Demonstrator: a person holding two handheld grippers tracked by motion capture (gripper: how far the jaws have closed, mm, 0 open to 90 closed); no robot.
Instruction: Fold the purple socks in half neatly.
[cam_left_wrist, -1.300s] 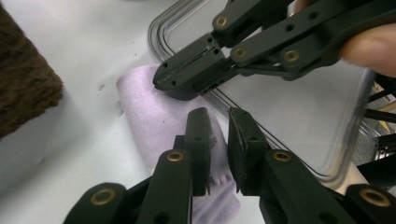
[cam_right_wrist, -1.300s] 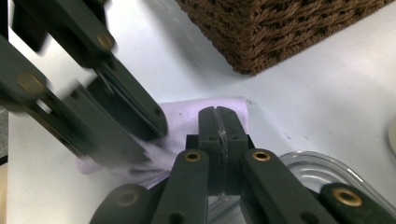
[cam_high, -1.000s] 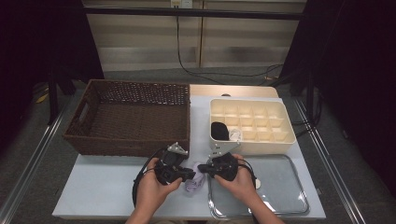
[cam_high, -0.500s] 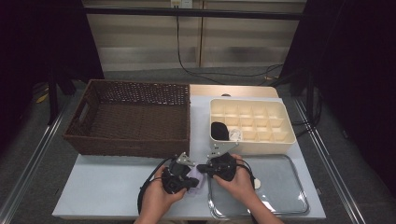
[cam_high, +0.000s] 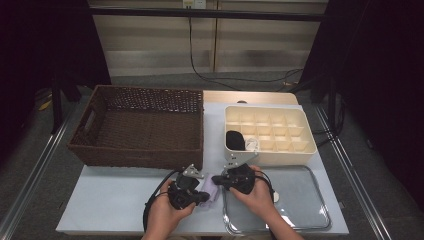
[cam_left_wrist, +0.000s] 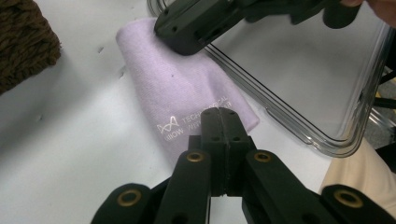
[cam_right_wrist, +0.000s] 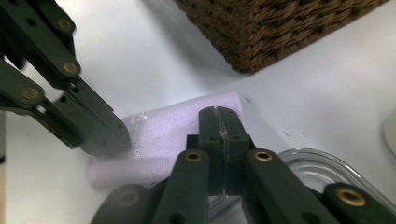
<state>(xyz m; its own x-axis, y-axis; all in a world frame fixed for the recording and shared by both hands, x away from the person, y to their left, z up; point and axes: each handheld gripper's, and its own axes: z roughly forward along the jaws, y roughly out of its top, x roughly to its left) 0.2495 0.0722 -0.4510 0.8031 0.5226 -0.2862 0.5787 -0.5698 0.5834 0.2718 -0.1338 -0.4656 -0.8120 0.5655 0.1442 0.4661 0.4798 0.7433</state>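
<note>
A folded lilac cloth (cam_high: 210, 189) with white lettering lies on the white table between my two grippers. My left gripper (cam_high: 204, 196) is shut, and its closed tip (cam_left_wrist: 223, 112) rests over the cloth's (cam_left_wrist: 177, 88) lettered end. No fabric shows in the seam between the jaws. My right gripper (cam_high: 215, 178) is shut too, its tip (cam_right_wrist: 219, 112) over the cloth's (cam_right_wrist: 159, 140) other end, beside the clear tray's rim. Each gripper appears in the other's view, the right gripper (cam_left_wrist: 187, 32) and the left gripper (cam_right_wrist: 102, 135), both pressing down on the cloth.
A brown wicker basket (cam_high: 140, 127) stands at the back left. A cream compartment box (cam_high: 270, 132) at the back right holds a black item (cam_high: 234, 140). A clear plastic tray (cam_high: 300, 200) lies at the front right, under the right hand.
The left gripper has shifted a little toward the table's near edge and settled onto the cloth with its jaws together. The right gripper has stayed put.
</note>
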